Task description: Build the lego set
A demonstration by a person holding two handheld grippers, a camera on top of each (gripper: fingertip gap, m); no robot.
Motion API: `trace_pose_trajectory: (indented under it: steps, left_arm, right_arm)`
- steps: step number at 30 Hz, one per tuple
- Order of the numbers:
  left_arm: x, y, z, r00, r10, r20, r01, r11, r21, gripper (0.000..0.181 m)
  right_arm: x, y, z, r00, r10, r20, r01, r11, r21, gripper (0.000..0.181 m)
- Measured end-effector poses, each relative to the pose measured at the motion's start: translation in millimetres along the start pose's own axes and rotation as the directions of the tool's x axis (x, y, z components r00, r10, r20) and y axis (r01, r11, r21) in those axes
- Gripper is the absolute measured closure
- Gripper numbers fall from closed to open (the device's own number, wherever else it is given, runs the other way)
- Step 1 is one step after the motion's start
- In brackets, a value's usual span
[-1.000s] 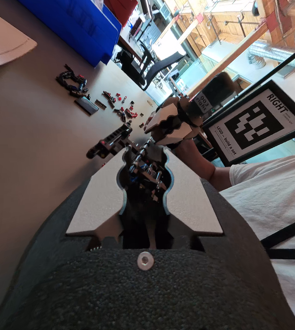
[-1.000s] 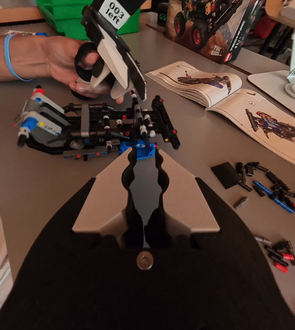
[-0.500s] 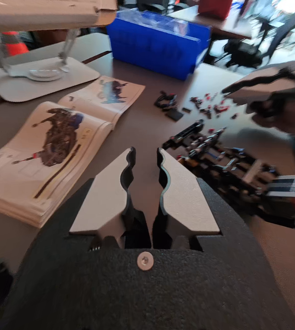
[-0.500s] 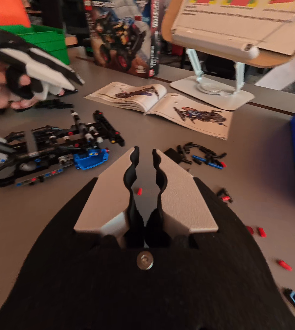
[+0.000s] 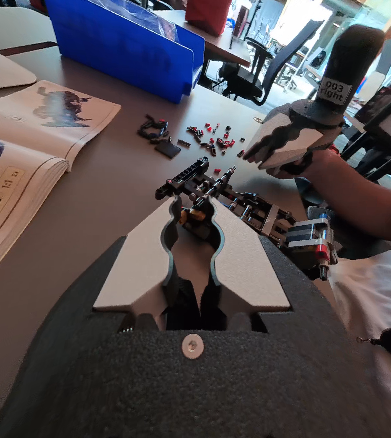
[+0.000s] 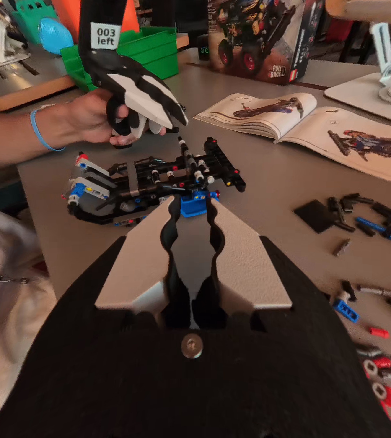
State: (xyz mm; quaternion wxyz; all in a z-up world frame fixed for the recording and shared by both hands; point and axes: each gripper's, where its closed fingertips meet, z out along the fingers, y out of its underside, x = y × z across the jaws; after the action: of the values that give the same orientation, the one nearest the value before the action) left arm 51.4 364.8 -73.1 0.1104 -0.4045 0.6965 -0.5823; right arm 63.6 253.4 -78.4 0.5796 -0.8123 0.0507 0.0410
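Observation:
The half-built black Lego chassis (image 6: 166, 175) lies on the grey table, with grey and blue parts at one end and a blue block (image 6: 193, 205) at its near side. It also shows in the left wrist view (image 5: 249, 208). A thin axle (image 6: 186, 154) sticks up from it. My right gripper (image 6: 193, 201) is open and empty, with its tips just short of the blue block. My left gripper (image 5: 192, 203) is open and empty, hovering over the chassis. In the right wrist view the left gripper (image 6: 180, 118) sits just above the axle's top. The right gripper (image 5: 249, 157) shows in the left wrist view.
Loose black, red and blue pieces (image 6: 367, 213) and a flat black plate (image 6: 315, 215) lie right of the chassis. An open instruction booklet (image 6: 308, 123), the set box (image 6: 260, 40), a green bin (image 6: 151, 47) and a white stand base (image 6: 367, 94) stand behind. A blue bin (image 5: 123, 47) is at the far side. Some 12 centimeters of space lies between my two pairs of fingers. My right tips are roughly 7 centimeters from the blue block (image 6: 193, 205).
Half a second ago both grippers were swung away from the chassis. Now both point at it again. The left gripper is back over the axle; the chassis stays on the table.

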Motion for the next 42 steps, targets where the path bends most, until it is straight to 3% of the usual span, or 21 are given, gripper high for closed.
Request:
trace_pose_trajectory:
  steps: [3,7,13,16,19,22,42]
  left_arm:
    - [7.3,4.3,6.3,0.999,0.019,-0.050,-0.021,0.999,-0.034,0.167]
    - [17.5,10.0,8.8,0.993,0.087,-0.085,-0.093,0.994,-0.065,0.181]
    - [16.7,16.9,8.8,0.980,0.188,-0.063,-0.194,0.976,-0.100,0.177]
    - [12.6,7.7,6.3,0.987,0.141,-0.081,-0.146,0.987,-0.060,0.167]
    - [11.7,14.4,11.5,0.987,0.106,-0.122,-0.119,0.987,-0.105,0.165]
    - [12.4,12.8,14.0,0.986,0.107,-0.130,-0.120,0.988,-0.095,0.177]
    - [33.3,26.6,13.2,0.963,0.141,-0.229,-0.177,0.973,-0.145,0.179]
  right_arm:
    - [5.2,-8.0,10.5,0.998,-0.042,-0.054,0.042,0.999,-0.001,0.164]
    - [6.1,-11.5,21.0,0.999,-0.053,0.006,0.053,0.999,-0.009,0.169]
    - [2.4,-6.4,25.0,0.990,-0.044,0.136,0.049,0.998,-0.032,0.167]
    - [7.9,-0.6,27.8,0.990,-0.060,0.130,0.068,0.996,-0.062,0.170]
    - [6.9,0.5,30.7,0.988,-0.055,0.145,0.064,0.996,-0.057,0.174]
    - [5.9,2.0,31.9,0.986,-0.043,0.160,0.055,0.996,-0.069,0.177]
    - [-3.8,4.0,24.7,0.966,-0.040,0.257,0.059,0.996,-0.069,0.176]
